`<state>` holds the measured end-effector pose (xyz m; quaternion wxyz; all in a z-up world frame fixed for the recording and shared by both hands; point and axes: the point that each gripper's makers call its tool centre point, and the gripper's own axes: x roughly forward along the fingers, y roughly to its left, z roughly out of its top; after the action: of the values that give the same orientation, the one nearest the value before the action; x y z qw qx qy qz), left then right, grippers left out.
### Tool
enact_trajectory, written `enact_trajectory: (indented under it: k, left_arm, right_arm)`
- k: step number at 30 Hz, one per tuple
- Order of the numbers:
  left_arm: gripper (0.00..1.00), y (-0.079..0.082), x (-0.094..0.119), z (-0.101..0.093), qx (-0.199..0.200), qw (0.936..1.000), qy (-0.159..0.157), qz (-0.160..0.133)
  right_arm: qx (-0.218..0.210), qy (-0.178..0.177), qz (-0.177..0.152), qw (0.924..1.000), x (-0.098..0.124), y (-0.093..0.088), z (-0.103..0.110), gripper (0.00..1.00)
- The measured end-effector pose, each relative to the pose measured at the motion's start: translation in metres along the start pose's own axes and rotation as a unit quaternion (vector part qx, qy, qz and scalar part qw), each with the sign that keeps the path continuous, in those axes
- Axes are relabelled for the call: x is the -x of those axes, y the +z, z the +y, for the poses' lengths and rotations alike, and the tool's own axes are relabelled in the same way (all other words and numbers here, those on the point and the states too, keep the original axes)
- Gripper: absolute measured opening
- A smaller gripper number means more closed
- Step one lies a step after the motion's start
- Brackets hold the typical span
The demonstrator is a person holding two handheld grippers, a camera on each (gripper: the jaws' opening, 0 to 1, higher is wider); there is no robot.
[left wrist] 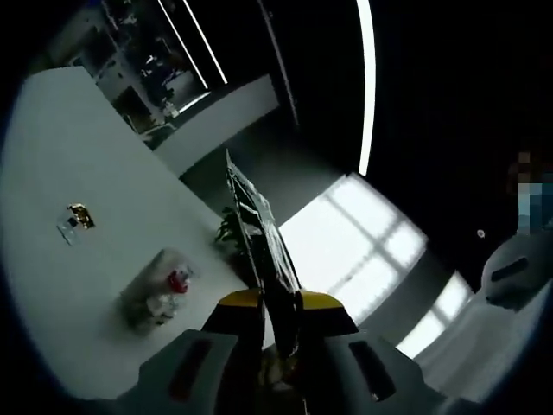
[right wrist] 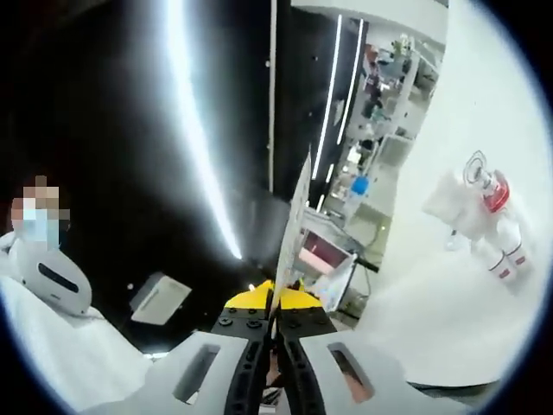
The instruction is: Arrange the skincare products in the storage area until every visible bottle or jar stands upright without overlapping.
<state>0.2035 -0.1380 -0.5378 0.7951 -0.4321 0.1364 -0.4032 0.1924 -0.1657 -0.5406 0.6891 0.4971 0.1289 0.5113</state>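
Both jaw pairs pinched on thin, floppy, slick foil sachets — left gripper [left wrist: 278, 341] on a dark sachet [left wrist: 263, 259], right gripper [right wrist: 275, 333] on a pale sachet [right wrist: 294, 233] — clear red-capped bottles in a bag [left wrist: 160, 290] standing nearby on the white table [left wrist: 78, 138], likely light, slippery, best gripped mid-body.

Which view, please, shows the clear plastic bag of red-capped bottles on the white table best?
The right gripper view: the clear plastic bag of red-capped bottles is bright, and its red cap and labelled bottles stand out. In the left gripper view the same bag looks dimmer and greyer, its contents hard to distinguish.
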Motion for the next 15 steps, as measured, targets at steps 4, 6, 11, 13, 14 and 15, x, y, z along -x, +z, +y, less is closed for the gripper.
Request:
enact_trajectory:
  k: [4, 6, 11, 13, 14, 15]
  left_arm:
    - [0.02, -0.001, 0.004, 0.003, 0.003, 1.0, 0.005, 0.0]
    - [0.0, -0.001, 0.005, 0.004, 0.005, 1.0, 0.007, -0.001]
    - [0.0, -0.007, 0.01, 0.021, -0.016, 0.9988, 0.044, 0.014]
    - [0.0, -0.01, 0.013, 0.028, -0.011, 0.9985, 0.051, 0.017]
    - [0.0, -0.011, 0.014, 0.03, -0.009, 0.9984, 0.053, 0.017]
    - [0.0, -0.011, 0.015, 0.032, -0.006, 0.9983, 0.055, 0.018]
  right_arm:
    - [0.006, -0.009, 0.01, 0.9999, 0.001, -0.003, -0.003, 0.01]
    - [0.011, -0.014, 0.015, 0.9997, 0.001, -0.005, -0.005, 0.01]
    - [0.039, -0.057, 0.04, 0.9967, 0.002, -0.015, -0.021, 0.01]
    - [0.059, -0.07, 0.05, 0.9946, 0.003, -0.02, -0.026, 0.02]
    - [0.067, -0.074, 0.053, 0.9936, 0.003, -0.021, -0.028, 0.03]
    - [0.078, -0.076, 0.057, 0.9924, 0.003, -0.023, -0.028, 0.04]
